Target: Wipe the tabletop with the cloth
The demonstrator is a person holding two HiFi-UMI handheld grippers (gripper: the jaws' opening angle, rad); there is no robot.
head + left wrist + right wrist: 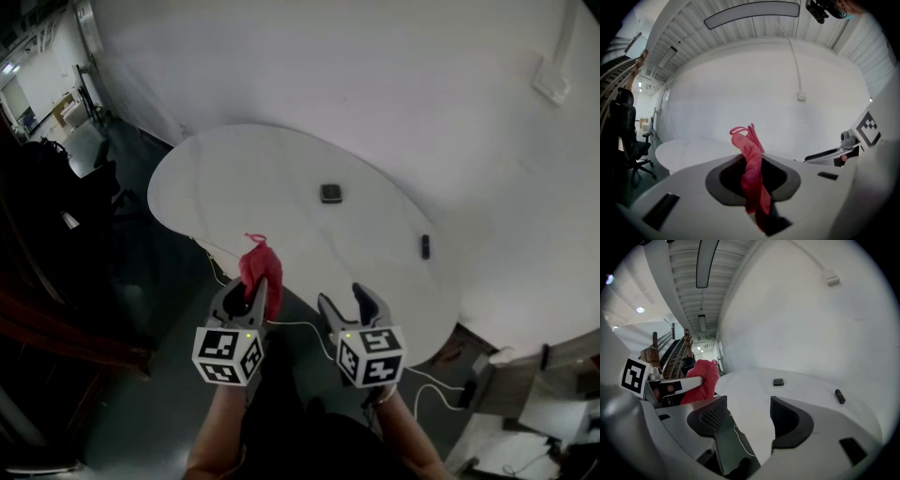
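A red cloth [260,270] sticks up from my left gripper [246,292], whose jaws are shut on it near the table's front edge. In the left gripper view the red cloth [752,176] runs between the closed dark pads. My right gripper [349,302] hovers beside it, over the front edge of the white oval table [253,183], with its jaws open and nothing between them. The right gripper [749,414] shows a bare gap between its pads, and the red cloth [701,380] appears off to its left.
A small dark square object [331,194] lies mid-table, and a short dark stick-like object [425,246] lies near the right edge. A thin white cable [300,324] hangs below the table's front rim. A white wall stands behind; a black office chair [629,140] is at the far left.
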